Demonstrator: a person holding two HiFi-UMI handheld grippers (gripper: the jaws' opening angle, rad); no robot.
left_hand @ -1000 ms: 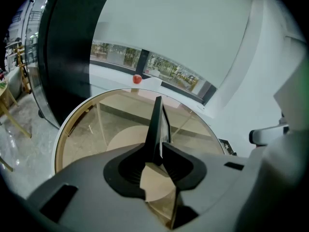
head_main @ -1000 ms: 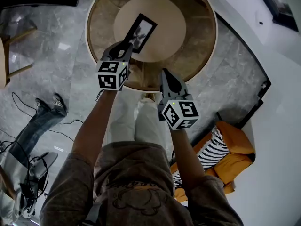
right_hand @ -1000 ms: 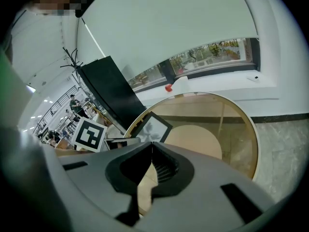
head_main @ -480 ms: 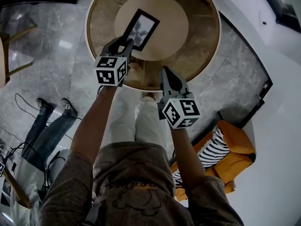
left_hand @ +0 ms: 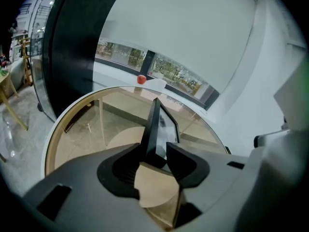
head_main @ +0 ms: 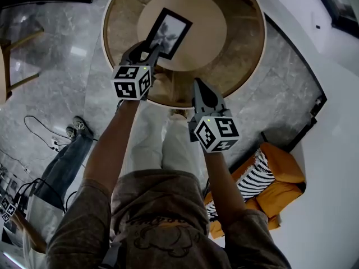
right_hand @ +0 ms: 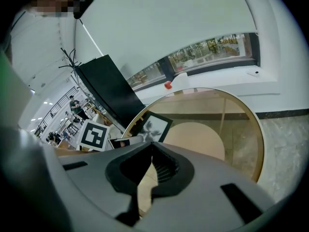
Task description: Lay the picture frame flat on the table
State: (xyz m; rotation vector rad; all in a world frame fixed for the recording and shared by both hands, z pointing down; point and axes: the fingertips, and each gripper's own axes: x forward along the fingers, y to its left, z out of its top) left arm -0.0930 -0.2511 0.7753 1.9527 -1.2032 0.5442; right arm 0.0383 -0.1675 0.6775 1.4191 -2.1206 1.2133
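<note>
The black picture frame (head_main: 168, 32) with a plant print rests on the round glass table (head_main: 247, 66), its face turned up toward me. Its near corner sits between the jaws of my left gripper (head_main: 152, 52). In the left gripper view the frame (left_hand: 155, 129) leans to the right between the jaws of the left gripper (left_hand: 154, 151). They have just been opening and stand spread, not clamping it. My right gripper (head_main: 197, 86) hovers over the table's near rim, shut and empty. The right gripper view shows the frame (right_hand: 153, 128) beyond the closed tips of the right gripper (right_hand: 152, 145).
A round wooden shelf (head_main: 207, 43) lies under the glass top. A small red object (left_hand: 141, 79) sits on the ledge past the table. An orange seat with a striped cushion (head_main: 275, 184) is at the right. A person's legs (head_main: 61, 167) and cables are at the left.
The frame has tipped over from nearly edge-on to face-up, showing wider in the head view. The left gripper shifted slightly left. The right gripper stayed put.
</note>
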